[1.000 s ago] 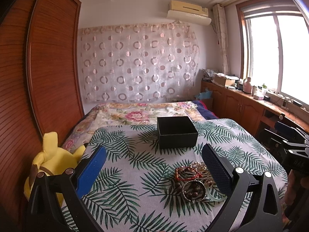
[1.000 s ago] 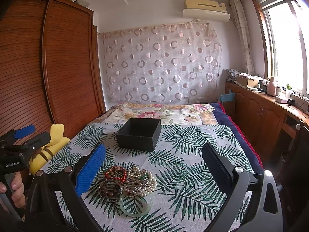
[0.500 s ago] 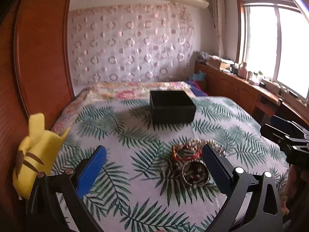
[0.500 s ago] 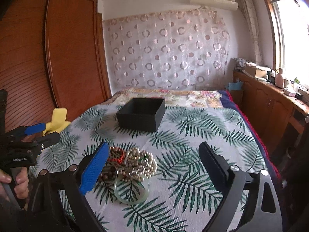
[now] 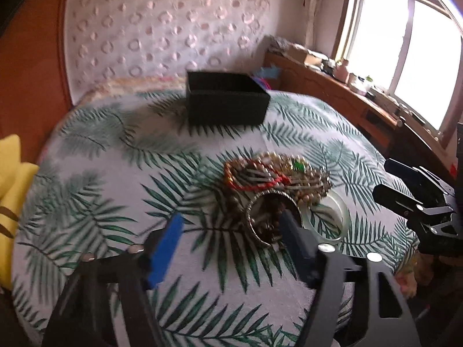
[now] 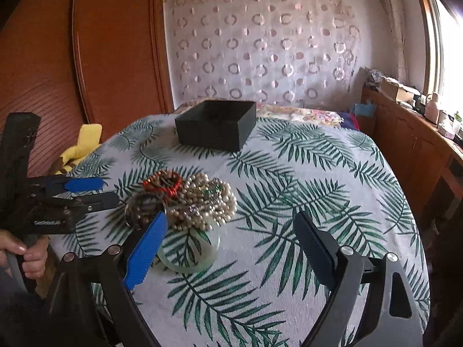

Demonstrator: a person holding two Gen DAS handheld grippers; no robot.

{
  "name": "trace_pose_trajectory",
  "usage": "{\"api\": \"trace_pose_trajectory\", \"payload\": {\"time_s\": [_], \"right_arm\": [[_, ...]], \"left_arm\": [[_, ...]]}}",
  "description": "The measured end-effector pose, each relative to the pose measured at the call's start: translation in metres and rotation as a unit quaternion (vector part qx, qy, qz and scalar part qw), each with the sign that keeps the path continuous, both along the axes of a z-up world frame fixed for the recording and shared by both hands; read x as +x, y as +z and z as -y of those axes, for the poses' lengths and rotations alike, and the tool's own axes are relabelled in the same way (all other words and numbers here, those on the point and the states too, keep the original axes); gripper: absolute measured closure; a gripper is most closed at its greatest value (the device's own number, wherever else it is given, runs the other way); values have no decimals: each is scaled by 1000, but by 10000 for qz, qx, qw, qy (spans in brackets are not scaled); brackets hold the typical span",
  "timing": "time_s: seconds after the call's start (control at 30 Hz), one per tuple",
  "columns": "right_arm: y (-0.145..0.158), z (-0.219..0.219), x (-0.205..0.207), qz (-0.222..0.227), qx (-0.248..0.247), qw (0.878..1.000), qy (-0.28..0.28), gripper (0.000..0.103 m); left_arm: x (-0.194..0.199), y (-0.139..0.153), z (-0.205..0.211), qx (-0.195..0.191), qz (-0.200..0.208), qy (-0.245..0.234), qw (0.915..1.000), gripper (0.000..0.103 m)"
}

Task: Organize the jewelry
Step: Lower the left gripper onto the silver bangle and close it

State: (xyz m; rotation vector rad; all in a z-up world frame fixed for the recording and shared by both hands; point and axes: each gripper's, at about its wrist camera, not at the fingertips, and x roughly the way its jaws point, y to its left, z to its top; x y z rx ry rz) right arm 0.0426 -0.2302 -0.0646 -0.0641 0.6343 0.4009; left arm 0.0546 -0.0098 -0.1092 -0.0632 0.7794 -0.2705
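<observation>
A pile of jewelry lies on the leaf-print cloth: bead strands, a red string bracelet, a metal bangle and a pale green jade bangle. It also shows in the right wrist view. An open black box stands behind it, also in the right wrist view. My left gripper is open, low over the cloth; its right finger is at the metal bangle. My right gripper is open just right of the pile, above the jade bangle.
A yellow plush toy lies at the left edge of the bed. A wooden wardrobe stands on the left. A wooden counter with small items runs under the window on the right.
Both grippers have moved forward and down toward the jewelry pile. The left gripper's jaws have narrowed somewhat. The pile and box have not moved.
</observation>
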Motion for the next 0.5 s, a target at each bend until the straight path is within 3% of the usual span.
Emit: {"api": "trace_pose_trajectory", "payload": {"time_s": [0.1, 0.43, 0.5], "right_arm": [[-5, 3, 1, -62, -29, 10000, -17, 12], [-12, 6, 3, -155, -81, 9998, -9, 12], [-13, 5, 3, -162, -77, 9998, 1, 12]], "left_arm": [[7, -7, 3, -130, -187, -115, 9997, 56], [29, -18, 6, -556, -557, -204, 9967, 78], [30, -18, 5, -568, -570, -177, 9966, 89]]}}
